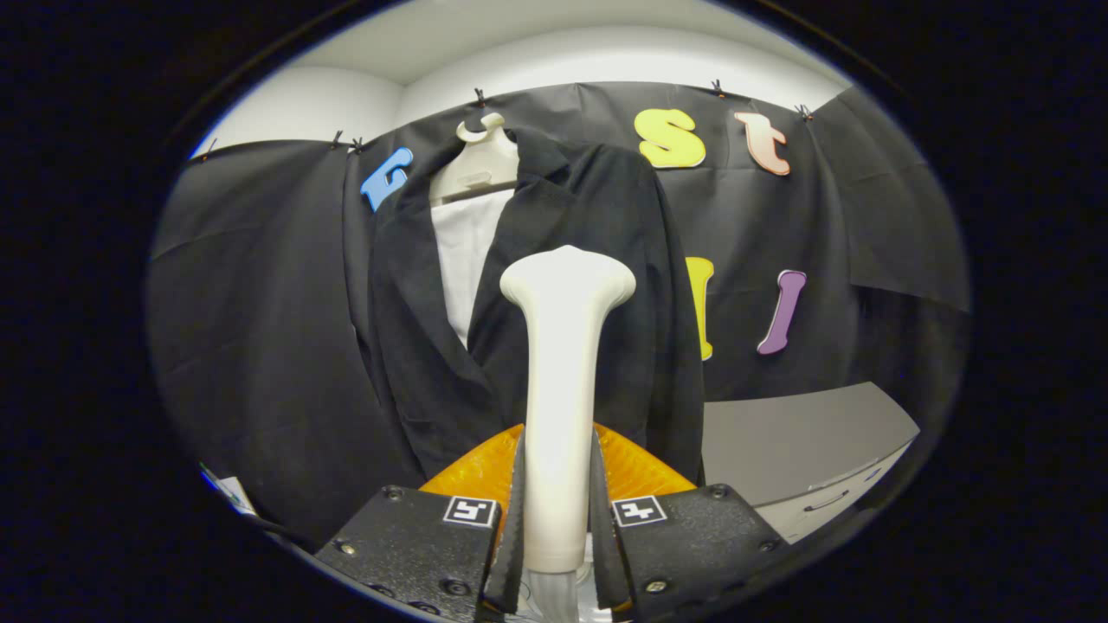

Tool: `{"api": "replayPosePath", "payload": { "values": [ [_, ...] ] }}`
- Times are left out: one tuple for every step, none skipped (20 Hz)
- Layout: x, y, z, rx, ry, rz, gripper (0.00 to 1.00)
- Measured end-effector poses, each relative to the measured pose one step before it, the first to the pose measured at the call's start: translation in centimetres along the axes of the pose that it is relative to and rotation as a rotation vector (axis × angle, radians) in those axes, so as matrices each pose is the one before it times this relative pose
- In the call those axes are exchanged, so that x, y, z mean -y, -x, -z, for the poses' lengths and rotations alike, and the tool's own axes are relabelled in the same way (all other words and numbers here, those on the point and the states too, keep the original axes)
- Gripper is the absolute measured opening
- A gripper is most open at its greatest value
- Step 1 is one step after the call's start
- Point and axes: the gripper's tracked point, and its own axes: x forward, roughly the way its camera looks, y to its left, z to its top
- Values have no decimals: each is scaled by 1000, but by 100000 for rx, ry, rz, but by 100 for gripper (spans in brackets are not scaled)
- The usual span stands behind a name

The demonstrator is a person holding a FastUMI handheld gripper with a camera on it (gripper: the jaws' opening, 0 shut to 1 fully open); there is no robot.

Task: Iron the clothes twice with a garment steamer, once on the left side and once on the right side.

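Observation:
A white garment steamer (561,381) stands upright between my fingers, its wide head at the top, level with the jacket's chest. My gripper (558,519) is shut on the steamer's handle, both fingers pressing its sides. A black jacket (563,208) over a white shirt (467,251) hangs on a pale hanger (481,160) against the booth wall, just beyond the steamer head. The steamer hides the jacket's middle and lower front. An orange translucent part (636,467) shows behind the handle, just above my fingers.
A grey cabinet (805,450) with a drawer handle stands to the right of the jacket, low down. Black cloth covers the wall to the left and right of the garment. A small white object (227,491) lies low at the left.

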Motion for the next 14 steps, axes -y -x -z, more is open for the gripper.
{"api": "replayPosePath", "payload": {
  "values": [
    [36,-100,627,-1282,331,137,36],
    [3,-148,619,-1108,175,124,35],
    [2,-100,631,-1001,156,208,36],
    [-5,-64,664,-921,179,278,36],
    [-14,-64,578,-984,276,228,36],
    [3,-123,633,-997,164,78,36],
    [75,-33,667,-1022,184,20,36],
    [35,-10,708,-997,236,95,36],
    [113,-308,315,-1009,51,291,36],
    [88,-215,720,-1106,11,307,36],
    [120,-142,714,-1248,-35,365,36],
    [173,232,992,-1136,-169,299,36],
    [158,25,648,-1052,-143,269,36],
    [48,-118,451,-1002,6,330,36]
  ]
}}
